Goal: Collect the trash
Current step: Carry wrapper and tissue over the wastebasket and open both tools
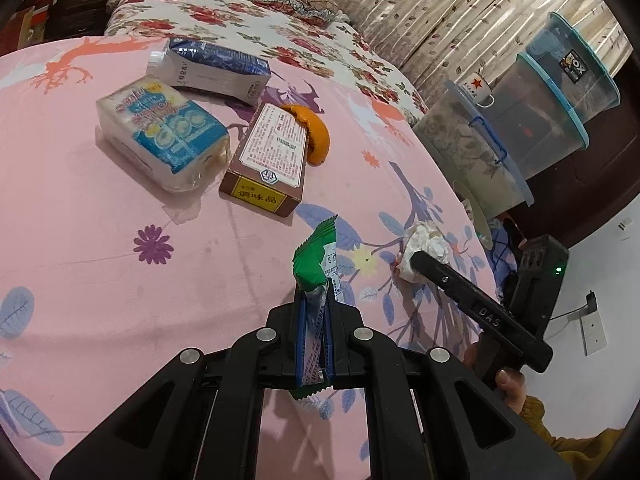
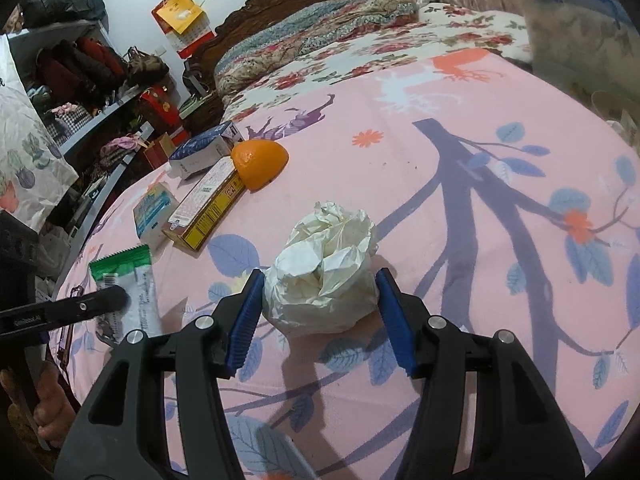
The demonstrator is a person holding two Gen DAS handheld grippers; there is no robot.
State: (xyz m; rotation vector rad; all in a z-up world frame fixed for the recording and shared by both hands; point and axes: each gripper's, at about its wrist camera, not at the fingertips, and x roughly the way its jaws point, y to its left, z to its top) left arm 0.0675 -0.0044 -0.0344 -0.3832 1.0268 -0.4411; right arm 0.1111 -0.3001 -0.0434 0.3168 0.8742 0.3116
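A pink sheet (image 1: 100, 240) printed with leaves and branches covers the bed, and beyond it lies a floral quilt (image 1: 248, 20). To the side stand clear storage bins (image 1: 556, 92) with blue lids. On the sheet a tissue pack (image 1: 164, 132), a blue-and-white carton (image 1: 212, 68) and a brown box (image 1: 266, 156) lie close together, with an orange peel (image 1: 312, 132) touching the box's far side. Nearer, the right gripper (image 2: 320, 308) stands open around a paper ball (image 2: 326, 272), its blue pads either side and just beside it; contact cannot be told. The left gripper (image 1: 313, 308) is clamped on a green wrapper (image 1: 314, 268), which sticks up from between its pads.
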